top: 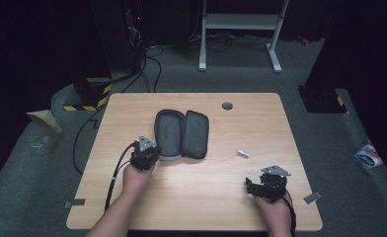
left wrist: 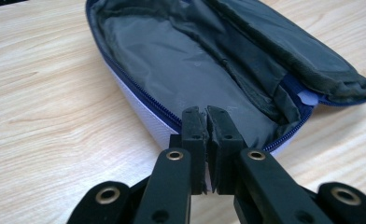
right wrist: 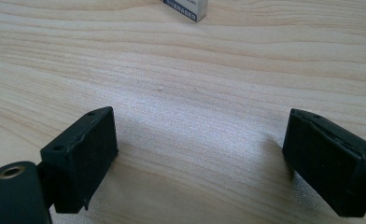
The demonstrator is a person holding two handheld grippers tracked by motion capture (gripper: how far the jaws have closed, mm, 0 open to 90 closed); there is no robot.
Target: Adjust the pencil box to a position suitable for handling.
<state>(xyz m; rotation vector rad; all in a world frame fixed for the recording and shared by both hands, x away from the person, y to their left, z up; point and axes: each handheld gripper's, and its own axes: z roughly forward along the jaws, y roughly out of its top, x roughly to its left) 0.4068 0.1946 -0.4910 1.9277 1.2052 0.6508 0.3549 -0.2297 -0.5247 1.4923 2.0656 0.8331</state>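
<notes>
Already the case (top: 181,134) lies unzipped and spread flat near the middle of the table (top: 132,103), grey lining up, and its interior looks empty. The left gripper (top: 147,148) sits at the case's near left edge; in the left gripper view its jaws are pressed together at the blue zipper rim (left wrist: 144,100), though whether they pinch fabric I cannot tell. To the right, well apart from the case, a small white eraser (top: 243,153) rests on the bare wood. Farther right, the right gripper (top: 253,186) hovers low near the table's front edge, jaws wide apart and holding nothing.

Judging by this, opening is done; picking up the eraser and putting it in the case remain.

Print on the eraser (right wrist: 186,9) reads partly "…RASER"; the rest is cut off.
</notes>
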